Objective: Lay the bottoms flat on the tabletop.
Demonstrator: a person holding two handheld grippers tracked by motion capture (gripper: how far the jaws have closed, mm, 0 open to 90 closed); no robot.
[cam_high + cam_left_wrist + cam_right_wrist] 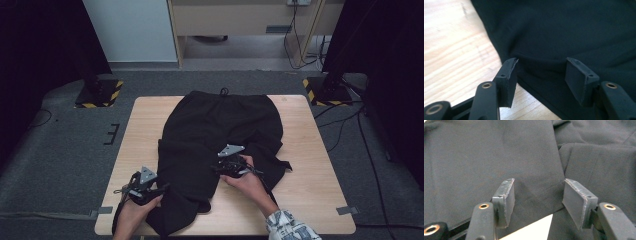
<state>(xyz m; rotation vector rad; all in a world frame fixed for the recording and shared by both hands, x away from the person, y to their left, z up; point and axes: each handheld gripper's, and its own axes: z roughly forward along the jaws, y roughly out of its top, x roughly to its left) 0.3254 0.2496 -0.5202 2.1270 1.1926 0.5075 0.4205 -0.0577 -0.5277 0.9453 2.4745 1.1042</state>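
Both grippers spread: left gripper (540,72) at trousers (220,130) edge, right gripper (537,195) over fabric; bare table (310,165) rightward.

Grey carpet floor (65,145); dark curtains (35,45); pale wooden cabinet (240,20) behind.

a lab-like recording room: a bare wooden table (305,150) on grey carpet (60,150), black curtains (40,40) at 9 and 3 o'clock, hazard-striped stand bases (100,92) at 10 and 2, loose cables (350,120) at 3.
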